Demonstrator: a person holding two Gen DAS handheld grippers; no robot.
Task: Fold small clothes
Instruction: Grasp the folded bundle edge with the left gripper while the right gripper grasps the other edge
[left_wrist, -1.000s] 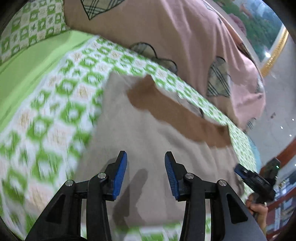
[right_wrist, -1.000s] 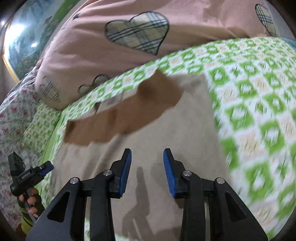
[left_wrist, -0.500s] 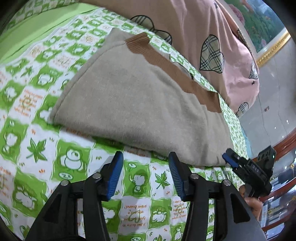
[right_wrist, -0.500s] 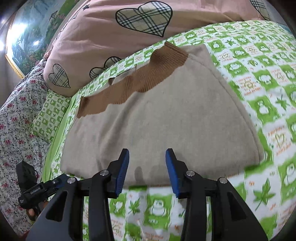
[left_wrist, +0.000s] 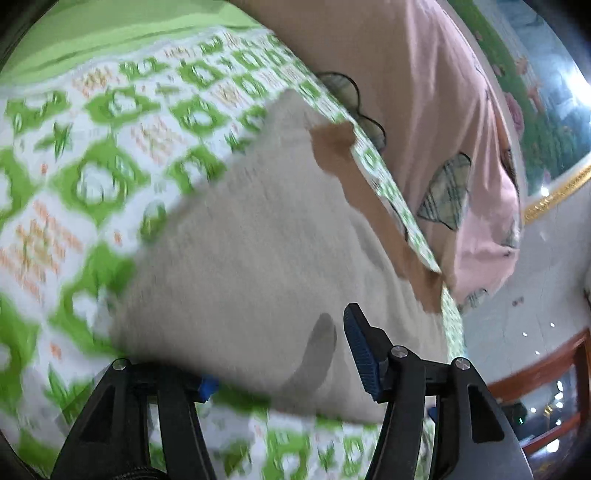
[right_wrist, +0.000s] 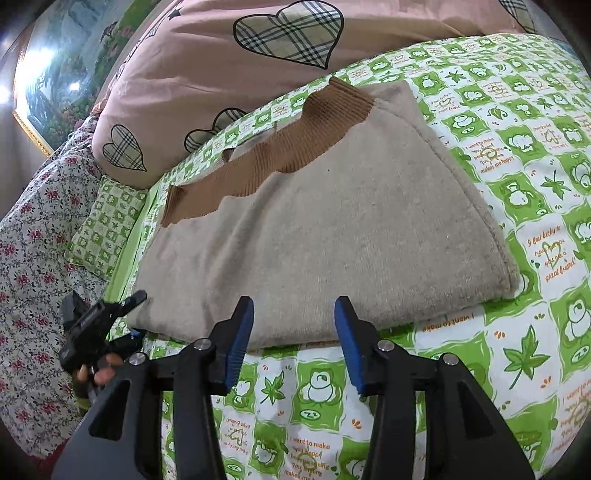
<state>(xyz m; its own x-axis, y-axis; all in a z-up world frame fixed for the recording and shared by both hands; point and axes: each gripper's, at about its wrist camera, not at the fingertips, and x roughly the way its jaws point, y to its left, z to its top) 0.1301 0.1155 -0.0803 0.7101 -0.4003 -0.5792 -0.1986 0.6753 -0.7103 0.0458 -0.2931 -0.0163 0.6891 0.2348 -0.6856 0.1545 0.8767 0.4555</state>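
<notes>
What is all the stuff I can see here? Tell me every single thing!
Sweater: one, beige with a brown ribbed band, folded flat on the bed sheet.
Bed sheet: one, green and white checks with little animals and leaves, under the sweater.
Quilt: one, pink with plaid hearts, bunched behind the sweater.
Pillow: one, green checked, to the left of the sweater.
Floral cloth: one, white with red flowers, far left.
Painting: one, landscape in a gold frame, on the wall.
Left hand-held gripper: one, black, open at the sweater's left near corner.
Right hand-held gripper: one, black with blue pads, open at the sweater's near edge.
</notes>
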